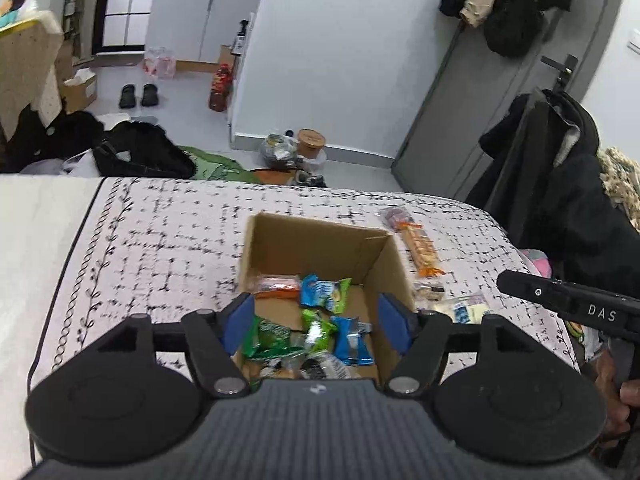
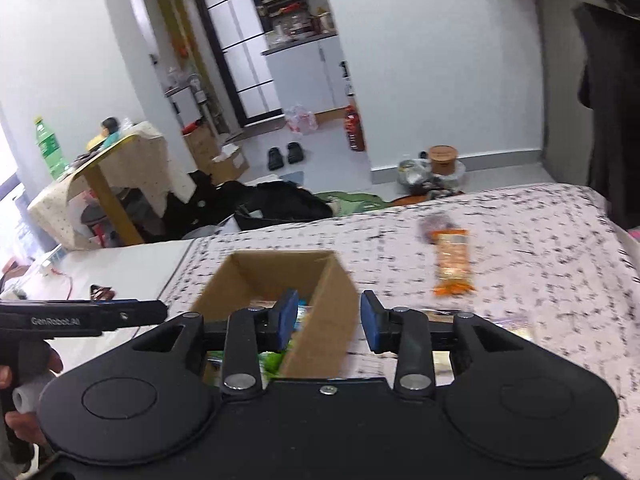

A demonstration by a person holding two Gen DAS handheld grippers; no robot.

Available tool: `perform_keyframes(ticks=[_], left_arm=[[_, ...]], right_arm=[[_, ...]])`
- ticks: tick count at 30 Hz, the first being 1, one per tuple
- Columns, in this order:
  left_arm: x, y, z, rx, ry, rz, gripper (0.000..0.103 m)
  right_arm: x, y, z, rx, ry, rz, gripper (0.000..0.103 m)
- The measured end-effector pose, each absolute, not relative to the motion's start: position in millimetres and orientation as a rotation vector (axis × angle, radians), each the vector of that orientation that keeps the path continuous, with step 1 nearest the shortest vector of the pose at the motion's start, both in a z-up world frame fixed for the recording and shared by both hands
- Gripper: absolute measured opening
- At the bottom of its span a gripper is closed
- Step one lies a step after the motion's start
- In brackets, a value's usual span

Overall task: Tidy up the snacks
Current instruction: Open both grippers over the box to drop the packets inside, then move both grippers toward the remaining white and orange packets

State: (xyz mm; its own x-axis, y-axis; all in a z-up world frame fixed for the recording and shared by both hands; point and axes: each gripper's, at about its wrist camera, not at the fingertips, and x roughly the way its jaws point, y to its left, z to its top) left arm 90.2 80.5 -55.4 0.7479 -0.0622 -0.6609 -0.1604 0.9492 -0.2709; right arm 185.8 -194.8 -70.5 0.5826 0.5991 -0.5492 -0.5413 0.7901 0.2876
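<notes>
With the left claw point(image 1: 316, 320) spread empty over the cardboard box point(image 1: 320, 240) of snacks, the right claw point(image 2: 329, 320), parted and empty, should swing right to the orange packet point(image 2: 452, 262) on the bed.

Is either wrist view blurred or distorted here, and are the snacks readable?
Left wrist view: mostly sharp, snack packets in the cardboard box are distinct, and fisheye bends the bedspread edge. Right wrist view: motion blur smears the bedspread pattern and the orange snack pack, its print unreadable.
</notes>
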Motion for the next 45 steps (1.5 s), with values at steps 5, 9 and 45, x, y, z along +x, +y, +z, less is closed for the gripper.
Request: perform_keyframes(ticks=[5, 9, 45], left_arm=[[99.3, 67.2, -52.2, -0.280, 0.742, 0.036, 0.081], [108.7, 56.6, -51.5, -0.254, 0.764, 0.024, 0.084], [185.5, -58.9, -81.5, -0.094, 0.832, -0.182, 0.090]], right_arm=[[187.4, -220.9, -71.1, 0.106, 0.673, 0.611, 0.043], [184.9, -236.6, -69.5, 0.098, 0.665, 0.579, 0.051], [200.8, -301.8, -114.4, 0.184, 0.773, 0.356, 0.072]])
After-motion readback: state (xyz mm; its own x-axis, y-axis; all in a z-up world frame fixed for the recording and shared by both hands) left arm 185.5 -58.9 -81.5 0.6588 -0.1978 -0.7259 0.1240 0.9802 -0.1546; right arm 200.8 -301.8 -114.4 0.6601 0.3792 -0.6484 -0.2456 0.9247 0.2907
